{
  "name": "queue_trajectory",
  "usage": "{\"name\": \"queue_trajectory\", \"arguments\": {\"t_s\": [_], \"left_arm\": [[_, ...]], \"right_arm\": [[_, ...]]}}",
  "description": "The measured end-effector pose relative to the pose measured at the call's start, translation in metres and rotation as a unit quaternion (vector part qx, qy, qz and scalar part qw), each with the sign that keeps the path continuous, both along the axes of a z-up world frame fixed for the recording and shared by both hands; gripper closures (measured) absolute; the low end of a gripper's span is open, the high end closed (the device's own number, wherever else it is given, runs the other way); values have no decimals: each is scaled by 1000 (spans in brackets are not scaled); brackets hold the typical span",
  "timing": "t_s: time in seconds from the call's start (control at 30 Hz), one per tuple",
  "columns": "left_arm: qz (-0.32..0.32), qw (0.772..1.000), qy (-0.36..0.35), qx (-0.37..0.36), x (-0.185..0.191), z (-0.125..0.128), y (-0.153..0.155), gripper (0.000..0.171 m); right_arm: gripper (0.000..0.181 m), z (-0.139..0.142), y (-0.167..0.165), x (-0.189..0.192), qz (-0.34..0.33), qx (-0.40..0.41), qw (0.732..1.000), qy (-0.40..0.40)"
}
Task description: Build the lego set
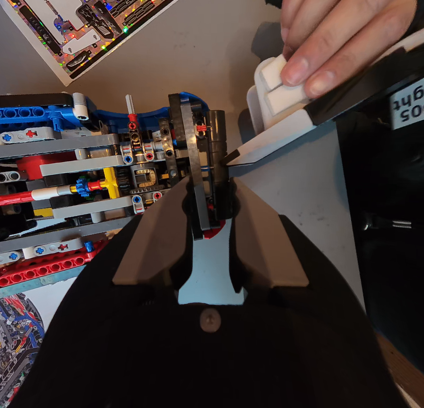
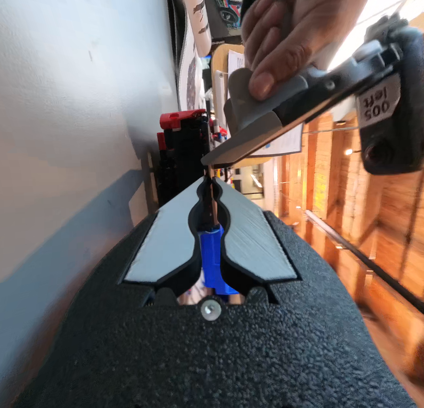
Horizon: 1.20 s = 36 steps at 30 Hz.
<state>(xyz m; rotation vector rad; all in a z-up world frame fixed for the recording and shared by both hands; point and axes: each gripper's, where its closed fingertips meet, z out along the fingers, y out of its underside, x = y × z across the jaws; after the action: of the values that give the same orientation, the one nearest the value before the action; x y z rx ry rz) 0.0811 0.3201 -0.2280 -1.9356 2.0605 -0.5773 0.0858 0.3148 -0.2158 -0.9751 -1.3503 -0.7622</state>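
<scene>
The partly built Lego car chassis (image 1: 91, 167), in blue, red, grey and black, lies on its side on the table. My left gripper (image 1: 210, 185) is shut on the chassis's black end frame (image 1: 195, 158). My right gripper (image 1: 228, 161) comes in from the right, shut on a small black piece (image 1: 232, 155) whose tip touches the black cylinder (image 1: 216, 142) on that end. In the right wrist view my right gripper (image 2: 208, 178) is nearly closed on a thin dark part. The left gripper (image 2: 206, 161) meets it at the model's (image 2: 181, 158) black and red end.
A shiny sticker sheet (image 1: 68, 18) lies at the top left of the grey table (image 1: 183, 57). The instruction booklet (image 1: 18, 339) lies at the lower left. A person's hand (image 1: 344, 29) holds the right gripper; another hand (image 2: 286, 41) holds the left one. Left and right tips are no more than a few centimetres apart.
</scene>
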Motion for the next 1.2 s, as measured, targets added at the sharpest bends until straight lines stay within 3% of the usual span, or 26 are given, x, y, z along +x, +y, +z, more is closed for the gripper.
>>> {"name": "queue_trajectory", "arguments": {"t_s": [0.23, 0.4, 0.53, 0.63, 0.77, 0.9, 1.0, 1.1, 1.2], "left_arm": [[14, 1000, -2, 5, 0, 0, 0, 143], [21, 1000, 0, 0, 2, 0, 0, 143], [28, 1000, -1, -2, 1, 0, 0, 143], [34, 999, -6, -3, 1, 0, 0, 143], [42, 999, -9, -5, 1, 0, 0, 143], [50, 999, -10, -4, 0, 0, 0, 142], [58, 998, -12, -4, 0, -1, -1, 142], [65, 998, -11, -6, 0, 0, -1, 142], [68, 998, -2, -7, 0, -1, -1, 142]], "right_arm": [[180, -1, -9, 15, 47, -147, 981, 117], [176, 0, -4, 32, 78, -298, 936, 169], [154, 17, 5, 40, 111, -360, 904, 201], [133, 4, 6, 40, 120, -457, 860, 195], [142, 1, 12, 34, 151, -503, 830, 189], [116, -12, 21, 32, 134, -562, 796, 180], [123, -17, 21, 28, 147, -568, 793, 163], [114, -12, 15, 26, 176, -595, 763, 179], [126, -1, 15, 23, 205, -598, 743, 218]]}}
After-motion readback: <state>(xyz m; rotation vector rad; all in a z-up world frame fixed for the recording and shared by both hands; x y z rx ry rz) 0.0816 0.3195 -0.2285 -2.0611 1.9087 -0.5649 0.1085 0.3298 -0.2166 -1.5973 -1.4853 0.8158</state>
